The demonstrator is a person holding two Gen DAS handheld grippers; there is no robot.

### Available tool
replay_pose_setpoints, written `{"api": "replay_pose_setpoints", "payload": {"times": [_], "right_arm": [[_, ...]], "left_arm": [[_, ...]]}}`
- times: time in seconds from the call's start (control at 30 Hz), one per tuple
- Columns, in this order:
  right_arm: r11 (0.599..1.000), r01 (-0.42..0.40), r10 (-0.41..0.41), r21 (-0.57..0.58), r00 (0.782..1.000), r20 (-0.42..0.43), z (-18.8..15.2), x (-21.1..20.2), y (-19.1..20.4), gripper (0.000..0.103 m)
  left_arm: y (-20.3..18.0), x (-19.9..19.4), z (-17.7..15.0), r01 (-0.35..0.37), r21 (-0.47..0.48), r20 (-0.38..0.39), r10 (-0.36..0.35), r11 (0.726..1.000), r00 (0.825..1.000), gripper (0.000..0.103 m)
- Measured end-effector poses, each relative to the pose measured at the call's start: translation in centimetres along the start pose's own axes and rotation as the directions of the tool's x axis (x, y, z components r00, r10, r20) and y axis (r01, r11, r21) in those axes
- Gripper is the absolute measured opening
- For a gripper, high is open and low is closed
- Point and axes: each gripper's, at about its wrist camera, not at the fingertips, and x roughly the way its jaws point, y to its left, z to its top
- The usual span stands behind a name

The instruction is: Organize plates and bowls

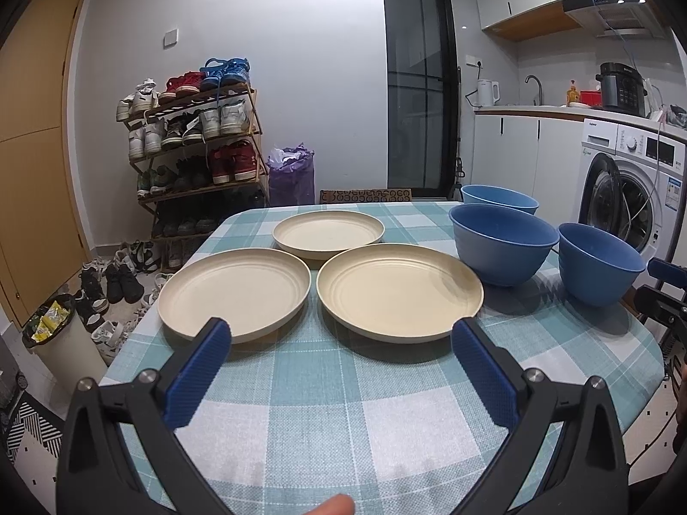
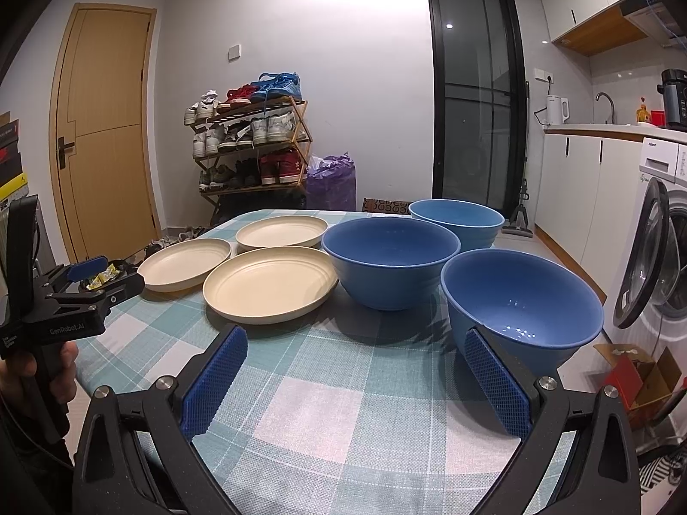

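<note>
Both grippers hover low over the near edge of a table covered in a teal-and-white checked cloth (image 1: 309, 407), jaws spread wide and holding nothing. The left gripper (image 1: 341, 339) faces three shallow, round, cream-coloured plates (image 1: 399, 289); the right gripper (image 2: 356, 345) faces three deep, round, blue bowls (image 2: 390, 257).

The likely troubles, as a judgement: the nearest blue bowl (image 2: 521, 296) stands close to the table's right edge, so a nudge from a gripper finger could tip it off toward the floor. The plates look thin-rimmed and smooth, so a pinch on the rim could slip, or drag the cloth and shift everything on it.

The plates lie flat in a loose triangle on the left half of the table, two near and one behind, rims close together. The bowls stand upright in a matching triangle on the right half, just beside the plates. None are stacked yet.
</note>
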Motion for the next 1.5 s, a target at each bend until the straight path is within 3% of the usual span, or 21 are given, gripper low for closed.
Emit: {"api": "replay_pose_setpoints", "payload": {"times": [1.5], "right_arm": [[0.999,-0.037,0.038,0.022,0.999,-0.028,0.7,1.8,-0.1,0.103]], "left_arm": [[0.2,1.0,-0.3,-0.021,0.009,-0.029,0.021,1.0,0.999,0.103]]}}
